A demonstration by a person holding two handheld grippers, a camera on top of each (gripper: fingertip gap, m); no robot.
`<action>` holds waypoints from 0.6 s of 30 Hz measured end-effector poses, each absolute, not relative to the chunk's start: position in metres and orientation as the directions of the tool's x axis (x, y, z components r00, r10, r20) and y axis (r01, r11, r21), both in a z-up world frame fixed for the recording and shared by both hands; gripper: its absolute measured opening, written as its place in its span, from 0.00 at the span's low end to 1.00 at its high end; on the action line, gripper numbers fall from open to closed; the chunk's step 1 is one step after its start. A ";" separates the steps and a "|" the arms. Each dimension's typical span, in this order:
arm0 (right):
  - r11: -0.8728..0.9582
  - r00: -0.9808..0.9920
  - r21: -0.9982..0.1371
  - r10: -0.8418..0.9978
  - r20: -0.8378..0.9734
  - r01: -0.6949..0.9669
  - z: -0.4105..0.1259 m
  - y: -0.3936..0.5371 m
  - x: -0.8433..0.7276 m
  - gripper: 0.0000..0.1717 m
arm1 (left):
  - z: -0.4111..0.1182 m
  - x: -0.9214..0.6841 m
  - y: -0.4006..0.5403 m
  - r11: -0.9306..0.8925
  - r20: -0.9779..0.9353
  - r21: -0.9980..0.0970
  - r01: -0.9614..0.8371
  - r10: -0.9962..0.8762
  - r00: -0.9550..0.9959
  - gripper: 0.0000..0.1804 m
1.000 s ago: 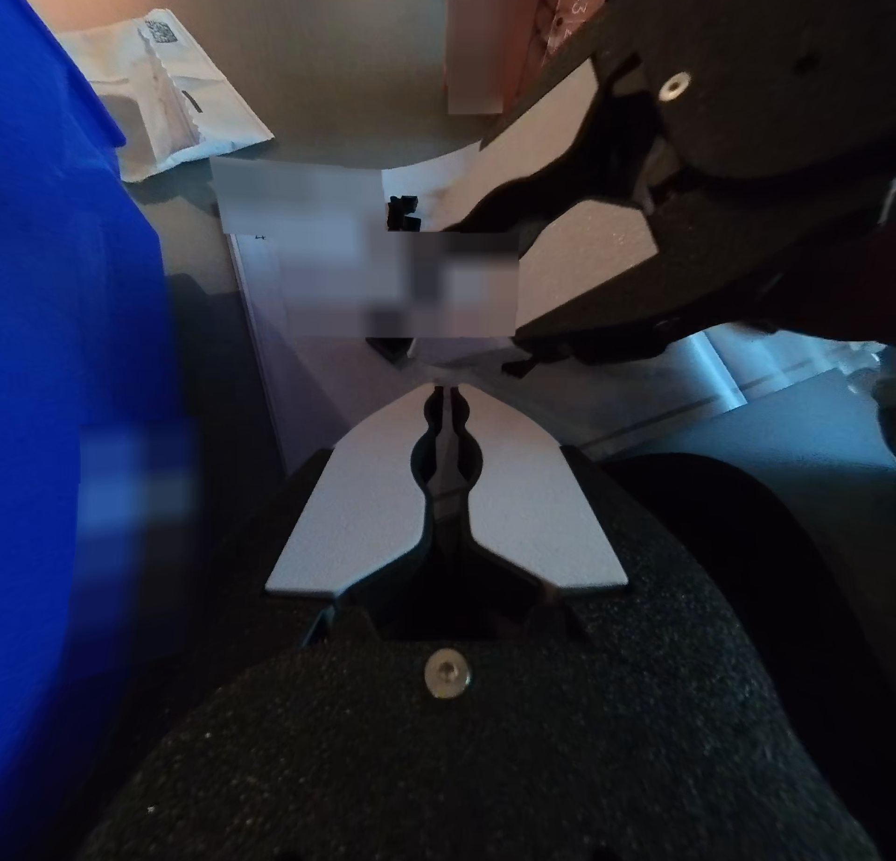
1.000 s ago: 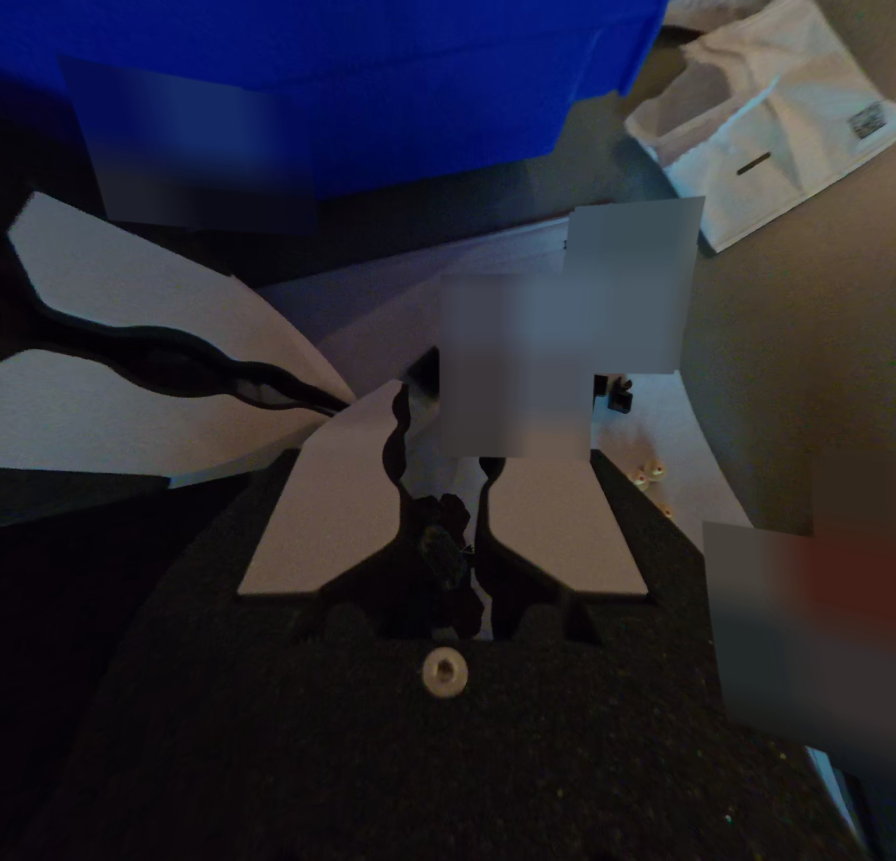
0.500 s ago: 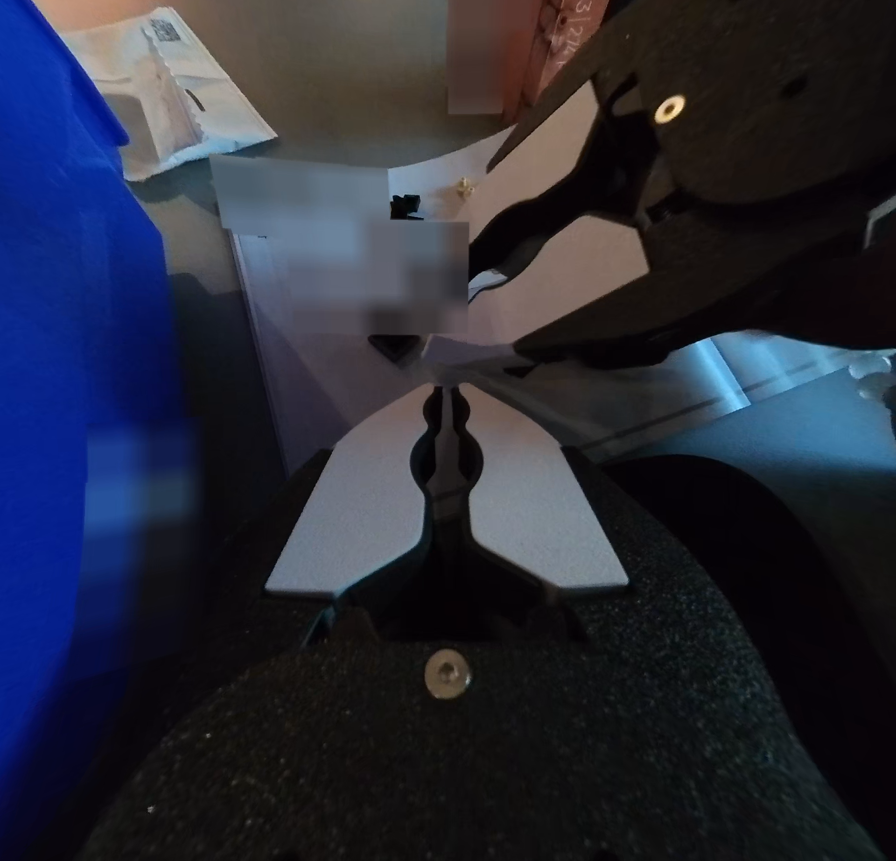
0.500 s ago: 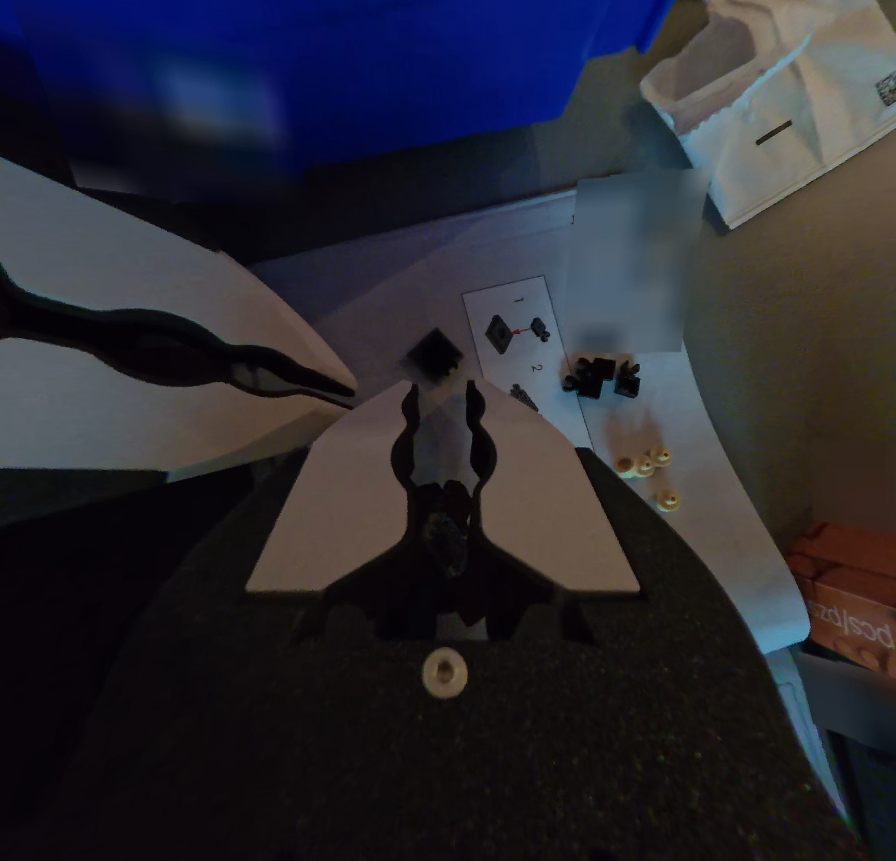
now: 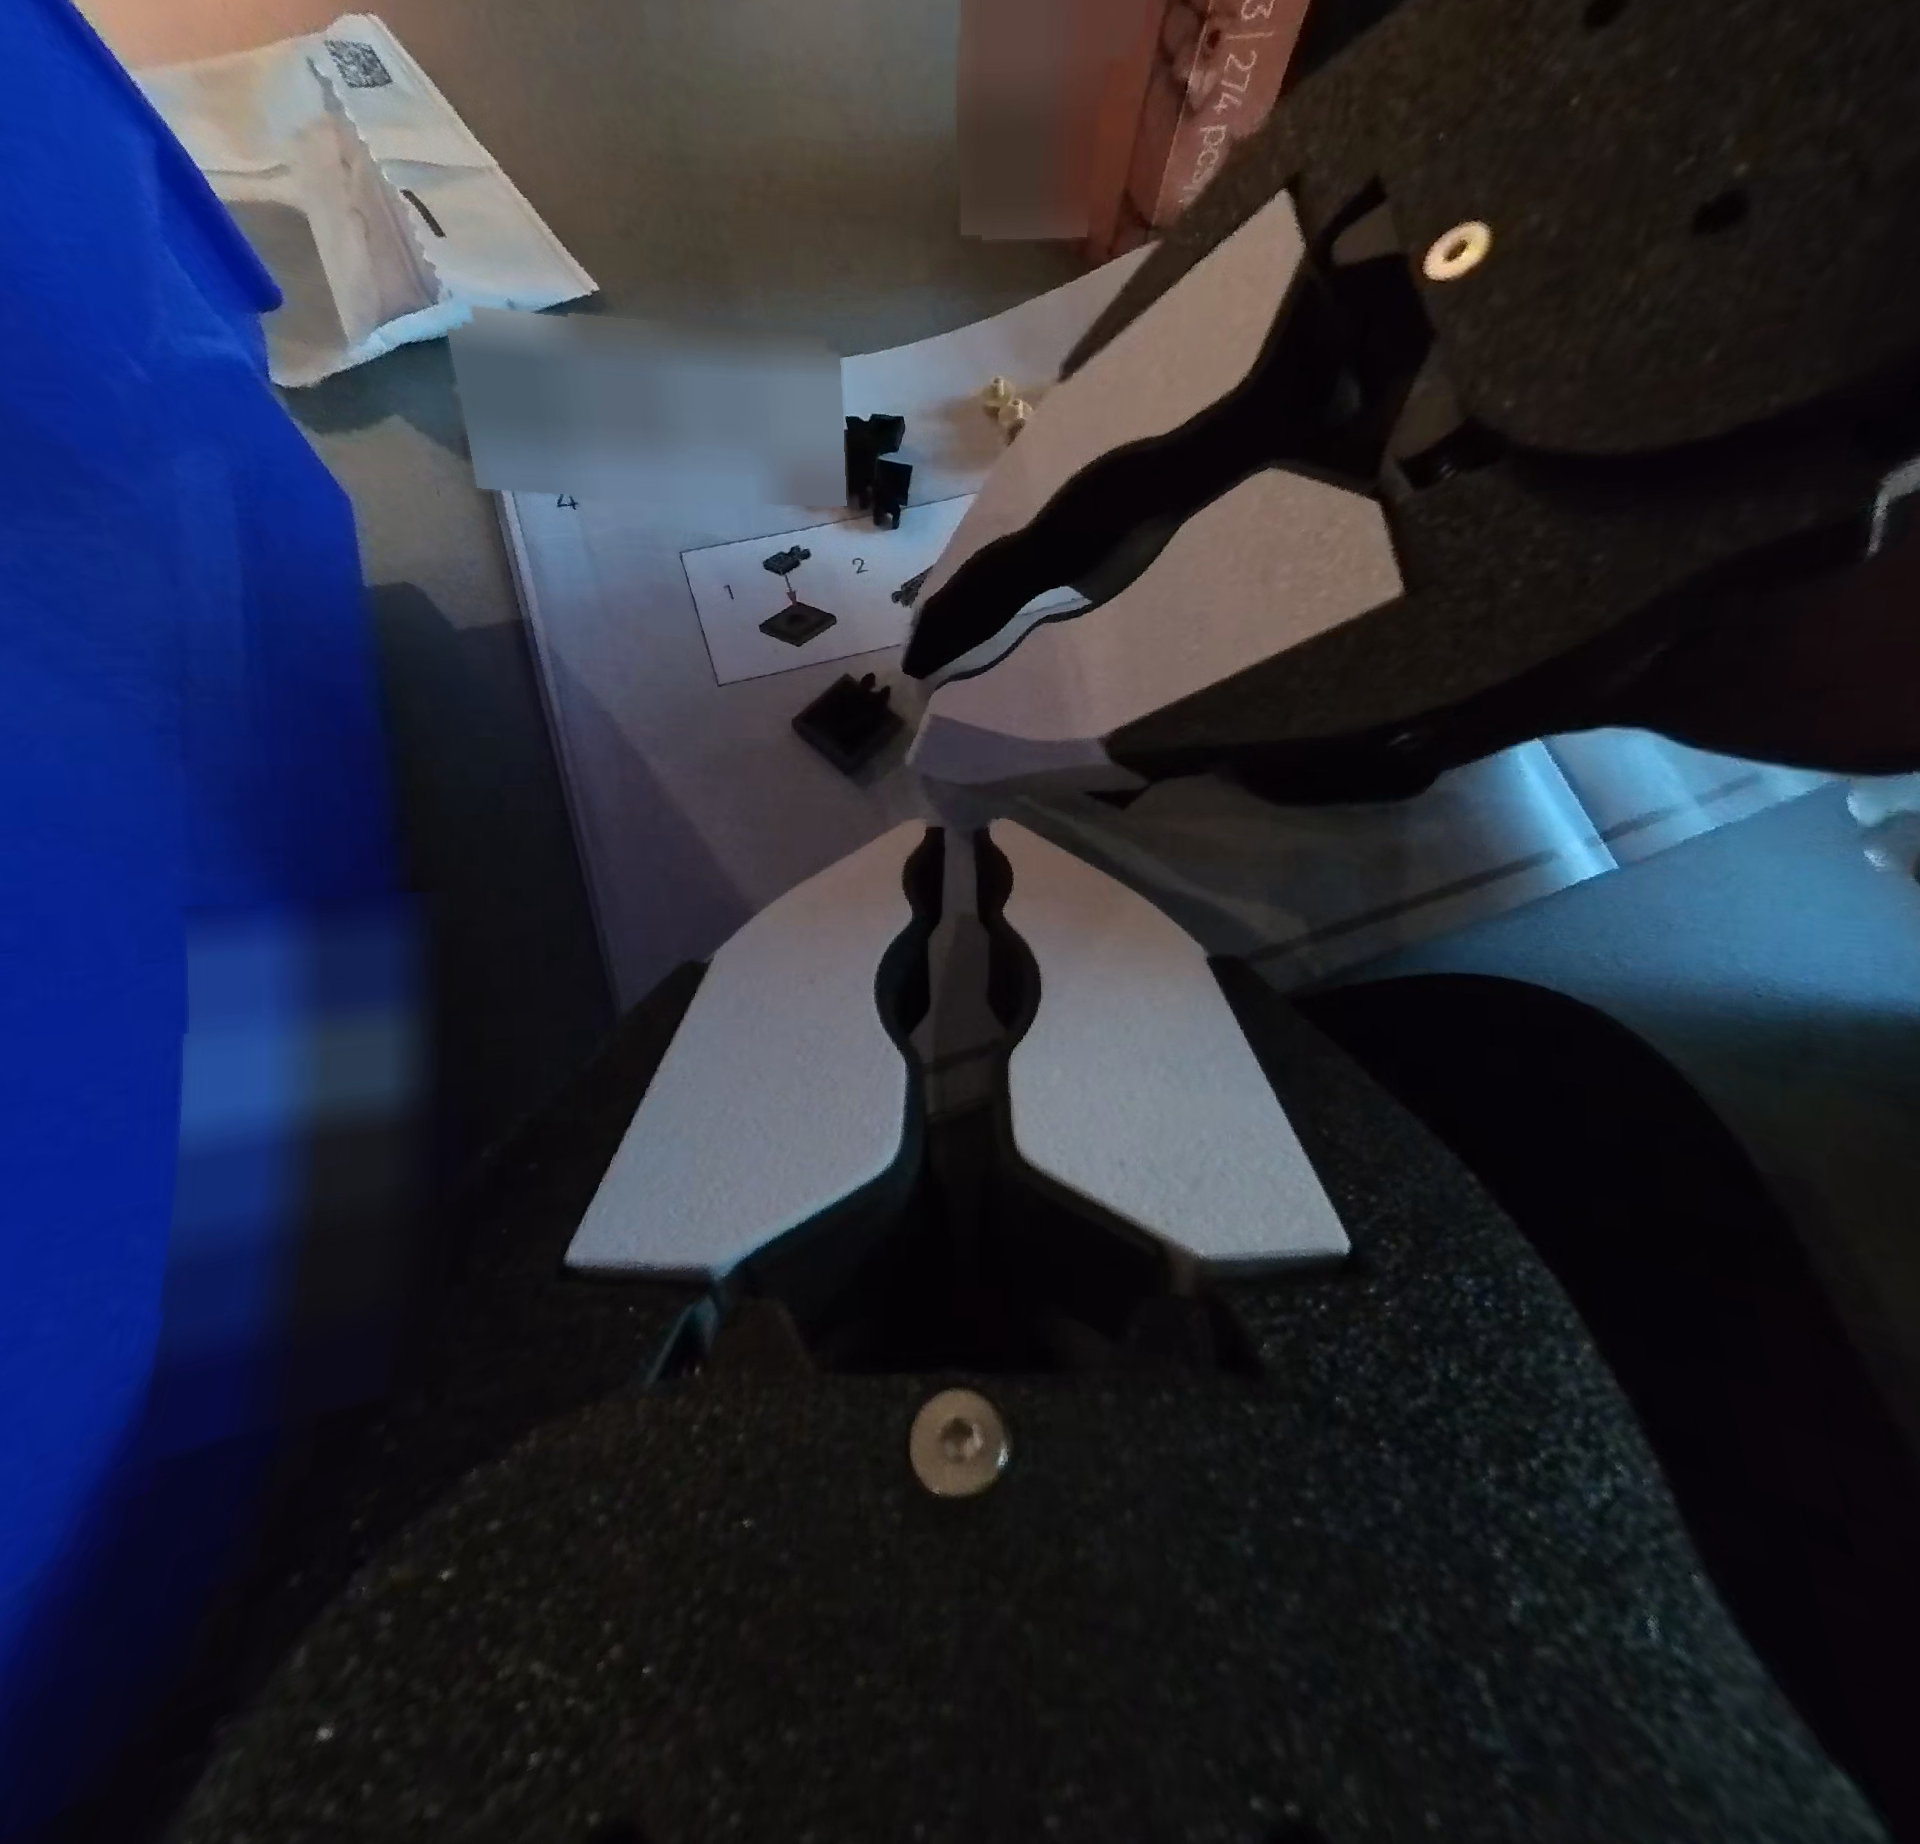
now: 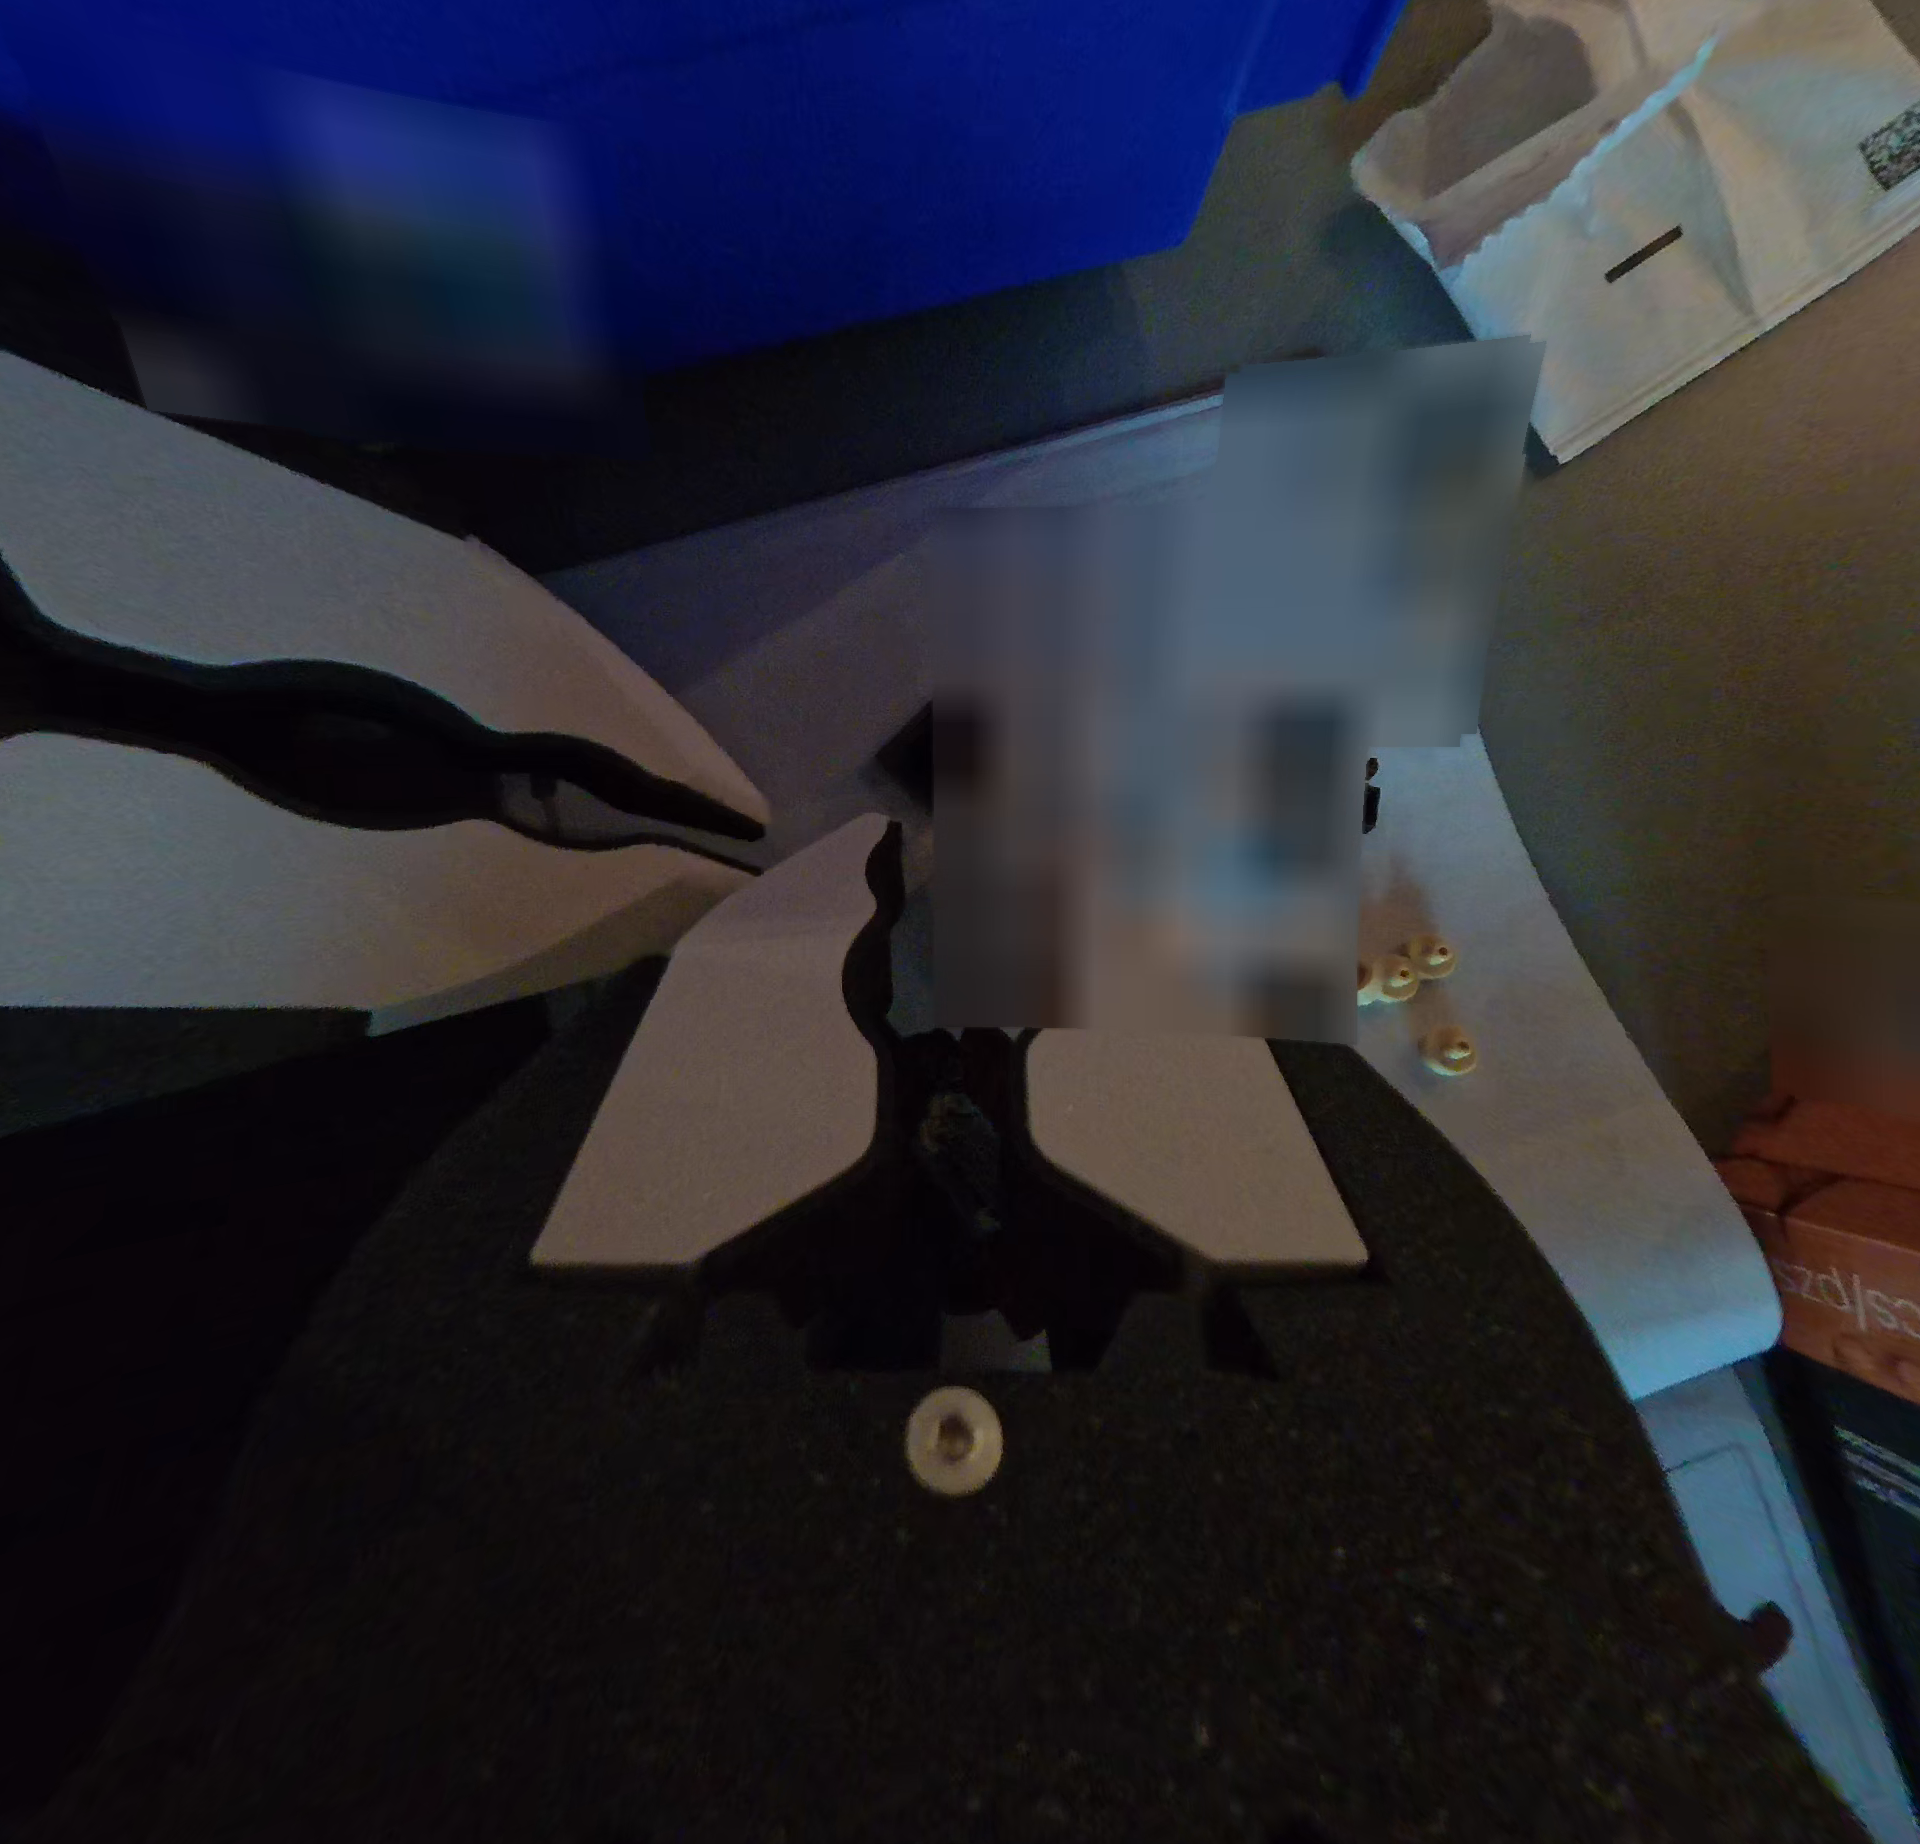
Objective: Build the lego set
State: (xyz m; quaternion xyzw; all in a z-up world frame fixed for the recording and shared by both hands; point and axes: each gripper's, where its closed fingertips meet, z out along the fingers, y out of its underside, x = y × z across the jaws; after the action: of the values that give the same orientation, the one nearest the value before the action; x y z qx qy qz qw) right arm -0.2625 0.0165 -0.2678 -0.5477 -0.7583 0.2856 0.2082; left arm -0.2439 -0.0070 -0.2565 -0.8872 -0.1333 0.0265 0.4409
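Small bits on a paper sheet, as I see it

Just past my left gripper lies a black square piece. Farther ahead sit little black pieces and yellow beads. A big blue bin is on its left, with a torn white bag far ahead.

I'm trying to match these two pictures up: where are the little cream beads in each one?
Left wrist view: cream beads upper middle, on the white sheet.
Right wrist view: right of centre, on the same sheet.
Shared landmark: the torn white paper bag, upper left in the first, upper right in the second.
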 end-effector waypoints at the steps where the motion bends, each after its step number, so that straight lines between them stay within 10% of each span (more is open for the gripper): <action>1: 0.232 -0.309 -0.665 0.951 0.002 0.710 -0.268 0.016 -0.262 0.09 | -0.257 -0.245 -0.007 -0.577 0.070 -0.788 0.216 0.265 0.962 0.03; 18: 0.177 -0.255 -0.716 0.967 -0.001 0.675 -0.265 0.018 -0.262 0.04 | -0.264 -0.248 -0.008 -0.603 0.084 -0.757 0.250 0.290 0.953 0.03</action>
State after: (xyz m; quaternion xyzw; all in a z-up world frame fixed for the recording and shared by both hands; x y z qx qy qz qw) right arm -0.2624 0.0183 -0.2653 -0.5626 -0.7297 0.3081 0.2370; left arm -0.2477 -0.0079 -0.2636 -0.8950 -0.1509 0.0237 0.4191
